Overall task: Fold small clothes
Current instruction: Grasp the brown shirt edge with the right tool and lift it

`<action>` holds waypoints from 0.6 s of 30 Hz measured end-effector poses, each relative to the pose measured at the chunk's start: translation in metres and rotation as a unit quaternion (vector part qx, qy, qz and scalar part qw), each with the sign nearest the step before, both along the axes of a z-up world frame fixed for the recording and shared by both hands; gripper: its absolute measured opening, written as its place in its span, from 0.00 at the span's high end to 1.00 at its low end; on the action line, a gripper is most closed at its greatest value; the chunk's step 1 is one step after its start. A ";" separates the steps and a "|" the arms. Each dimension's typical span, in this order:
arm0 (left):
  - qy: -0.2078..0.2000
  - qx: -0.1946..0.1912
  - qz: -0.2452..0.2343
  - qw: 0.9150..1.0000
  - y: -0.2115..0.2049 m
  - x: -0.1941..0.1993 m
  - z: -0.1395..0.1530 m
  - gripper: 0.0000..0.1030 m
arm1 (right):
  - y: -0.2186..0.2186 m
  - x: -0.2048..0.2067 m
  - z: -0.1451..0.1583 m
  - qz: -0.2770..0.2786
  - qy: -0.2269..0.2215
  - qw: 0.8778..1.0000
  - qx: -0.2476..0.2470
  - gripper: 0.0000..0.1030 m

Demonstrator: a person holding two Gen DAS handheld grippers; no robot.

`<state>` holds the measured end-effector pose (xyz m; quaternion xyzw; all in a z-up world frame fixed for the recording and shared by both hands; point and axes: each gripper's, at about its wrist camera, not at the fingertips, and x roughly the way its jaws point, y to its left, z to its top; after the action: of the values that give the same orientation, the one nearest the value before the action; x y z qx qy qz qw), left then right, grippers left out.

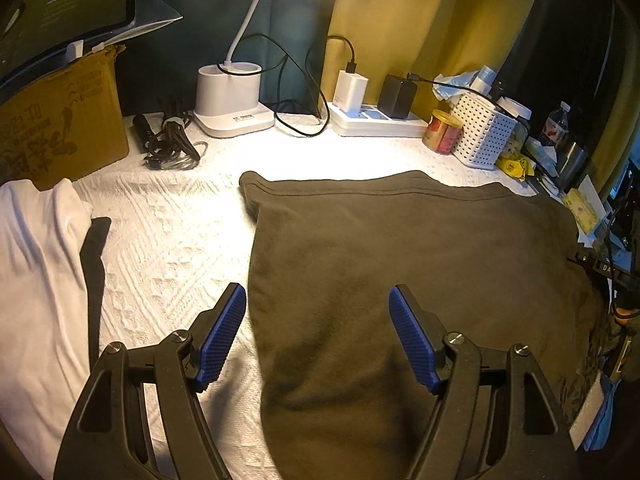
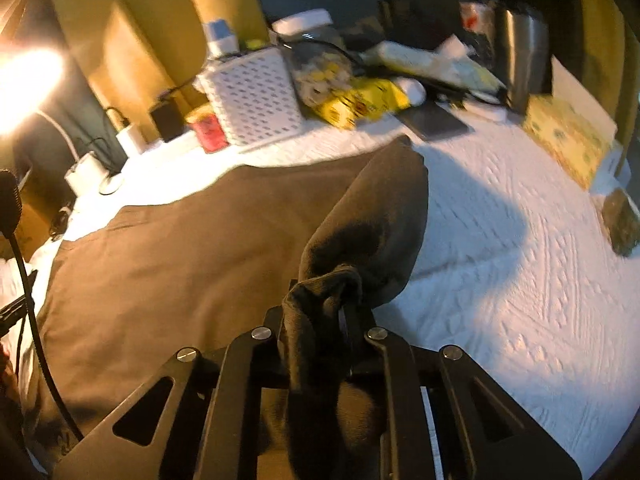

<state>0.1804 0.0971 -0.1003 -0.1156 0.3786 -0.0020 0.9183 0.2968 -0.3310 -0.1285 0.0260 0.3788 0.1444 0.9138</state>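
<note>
The olive-brown fleece garment (image 1: 400, 248) lay spread flat on the white quilted, diamond-stitched table cover (image 1: 168, 232), its stitched hem towards the lamp end, which suited folding since most of the cloth was already smooth. The right gripper (image 2: 344, 312) had its jaws pinched tight on a bunched right-hand corner of that garment, lifting it into a raised flap clear of the cover (the pads themselves were buried in the fabric), presumably so the side could be carried across the body of the cloth. The left gripper (image 1: 318, 332) hung over the near left part of the garment with its blue ribbed pads (image 1: 222, 336) spread wide and nothing between them, one pad over bare cover and the other over cloth, straddling the left edge as if ready to take or steady it. Room to the right of the garment was open cover, so the flap had free passage. On the left, a white cloth (image 1: 36, 280) lay well apart across a bare strip. The far edge was crowded: a white lamp base (image 1: 232, 100), a white power strip (image 1: 380, 122), a red tin (image 1: 444, 132) and a white perforated plastic basket (image 1: 486, 132) stood near the hem.
</note>
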 end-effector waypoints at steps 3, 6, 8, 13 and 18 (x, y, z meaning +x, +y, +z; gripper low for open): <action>-0.007 -0.002 -0.003 1.000 0.003 -0.004 0.002 0.28 | 0.014 -0.006 0.011 0.015 -0.012 1.000 0.003 0.84; -0.011 -0.006 -0.003 1.000 0.008 -0.007 0.003 0.28 | 0.032 -0.012 0.021 0.035 -0.020 0.999 0.005 0.84; -0.013 -0.008 -0.001 1.000 0.012 -0.011 0.003 0.28 | 0.045 -0.016 0.027 0.048 -0.025 0.999 0.004 0.85; -0.013 -0.016 -0.001 1.000 0.019 -0.017 0.002 0.28 | 0.083 -0.026 0.034 0.088 -0.030 0.996 0.003 0.85; -0.020 -0.021 -0.002 1.000 0.024 -0.024 0.003 0.28 | 0.116 -0.034 0.037 0.118 -0.031 0.993 -0.001 0.85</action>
<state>0.1563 0.1212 -0.0972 -0.1341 0.3606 -0.0141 0.9229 0.2624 -0.2151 -0.0912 -0.0239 0.3510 0.2515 0.9017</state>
